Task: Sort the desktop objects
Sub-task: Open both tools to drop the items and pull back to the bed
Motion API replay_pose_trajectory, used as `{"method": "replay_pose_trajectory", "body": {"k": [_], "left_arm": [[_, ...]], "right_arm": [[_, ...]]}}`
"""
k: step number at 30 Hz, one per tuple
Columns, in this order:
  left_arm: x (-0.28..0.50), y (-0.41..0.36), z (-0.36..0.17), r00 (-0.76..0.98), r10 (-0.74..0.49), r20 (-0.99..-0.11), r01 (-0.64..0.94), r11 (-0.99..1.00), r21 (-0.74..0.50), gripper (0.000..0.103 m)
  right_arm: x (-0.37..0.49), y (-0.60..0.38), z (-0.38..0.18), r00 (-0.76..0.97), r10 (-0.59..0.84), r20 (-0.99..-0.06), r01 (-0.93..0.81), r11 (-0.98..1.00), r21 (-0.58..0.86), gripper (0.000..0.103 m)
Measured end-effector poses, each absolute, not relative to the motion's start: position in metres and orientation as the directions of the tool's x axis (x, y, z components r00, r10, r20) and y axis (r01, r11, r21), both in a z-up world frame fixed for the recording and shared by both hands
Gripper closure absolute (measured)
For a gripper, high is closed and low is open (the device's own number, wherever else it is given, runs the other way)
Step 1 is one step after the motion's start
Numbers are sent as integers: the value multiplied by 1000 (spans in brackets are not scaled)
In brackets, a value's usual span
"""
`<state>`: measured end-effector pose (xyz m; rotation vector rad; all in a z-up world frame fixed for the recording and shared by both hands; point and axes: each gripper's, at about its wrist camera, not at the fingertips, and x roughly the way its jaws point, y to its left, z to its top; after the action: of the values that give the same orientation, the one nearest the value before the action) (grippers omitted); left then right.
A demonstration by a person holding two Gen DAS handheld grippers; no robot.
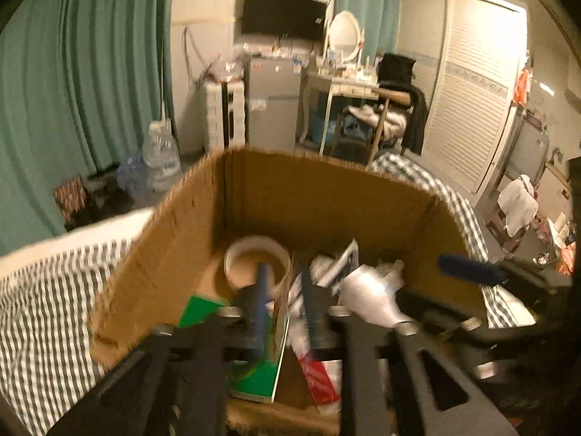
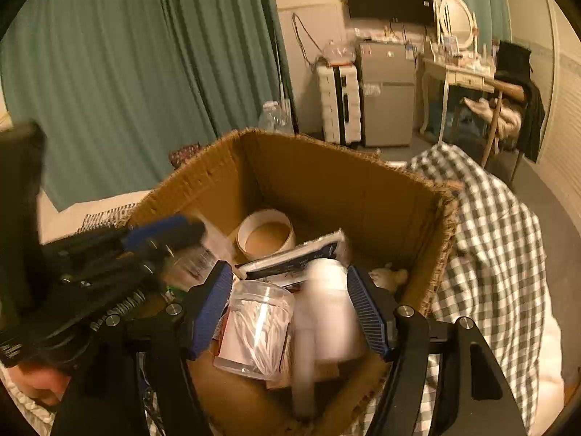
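Observation:
Both grippers hang over an open cardboard box holding a tape roll, a dark flat packet and a red-white packet. My left gripper is open. The thin edge of a green booklet stands tilted between its fingers, with no pad pressing on it. My right gripper is open wide. Between its blue pads are a clear jar of cotton swabs lying in the box and a blurred white bottle, which neither pad clamps.
The box rests on grey-checked bedding. Green curtains hang behind on the left. Water bottles stand on the floor. A small fridge, a dressing table and a chair line the far wall.

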<state>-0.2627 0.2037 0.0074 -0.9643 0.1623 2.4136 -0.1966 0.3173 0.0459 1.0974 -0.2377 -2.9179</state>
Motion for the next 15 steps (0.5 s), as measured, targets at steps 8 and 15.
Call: {"method": "replay_pose_trajectory", "body": {"k": [8, 15], "left_arm": [[-187, 134, 41, -679, 382, -627, -438, -896, -70, 22], [-113, 72, 87, -758, 280, -589, -343, -939, -7, 4]], "right_arm": [[-125, 291, 62, -824, -50, -564, 6, -997, 79, 33], [-64, 249, 85, -854, -82, -514, 78, -997, 30, 5]]}}
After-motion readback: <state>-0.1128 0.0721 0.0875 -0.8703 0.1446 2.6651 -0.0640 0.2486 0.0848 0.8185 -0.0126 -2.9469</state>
